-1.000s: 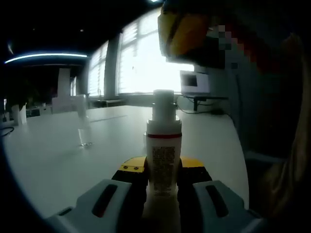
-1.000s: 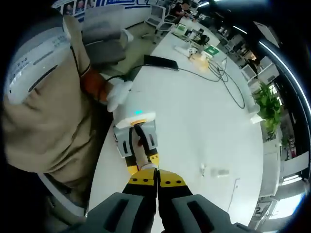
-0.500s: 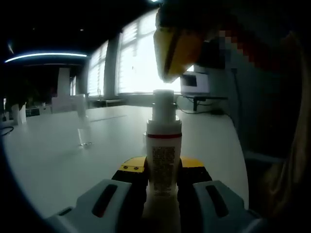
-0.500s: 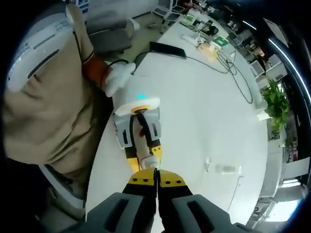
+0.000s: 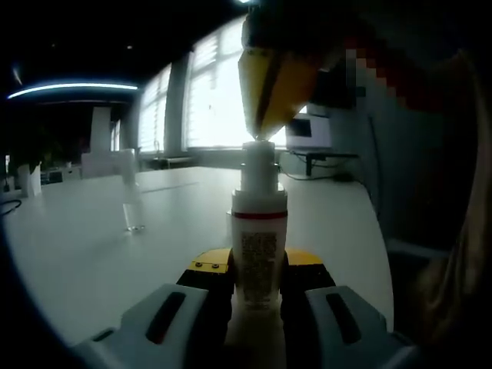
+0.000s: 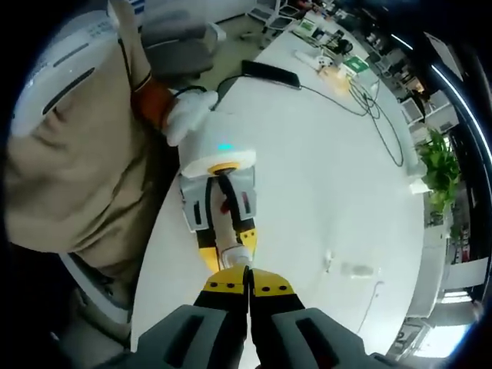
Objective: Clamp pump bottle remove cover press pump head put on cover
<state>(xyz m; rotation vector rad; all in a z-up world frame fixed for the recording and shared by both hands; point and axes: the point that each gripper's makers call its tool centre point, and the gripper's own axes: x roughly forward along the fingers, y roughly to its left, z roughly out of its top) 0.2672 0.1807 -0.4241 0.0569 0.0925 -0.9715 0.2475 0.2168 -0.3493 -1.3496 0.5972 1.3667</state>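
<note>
A white pump bottle with a red band stands upright, and my left gripper is shut on its body. The bare pump head rises above the jaws. My right gripper, yellow-tipped and shut with nothing in it, comes down from above and its tips meet the top of the pump head. In the right gripper view, looking down, my right gripper sits right over the bottle held in the left gripper. The clear cover stands on the white table, to the left of the bottle.
A person in beige clothing with a white glove holds the left gripper at the table's edge. Cables and a dark flat device lie farther along the table. A monitor stands by bright windows.
My right gripper has come down from above the bottle until its shut tips reach the pump head. The left gripper and the bottle have stayed where they were.
</note>
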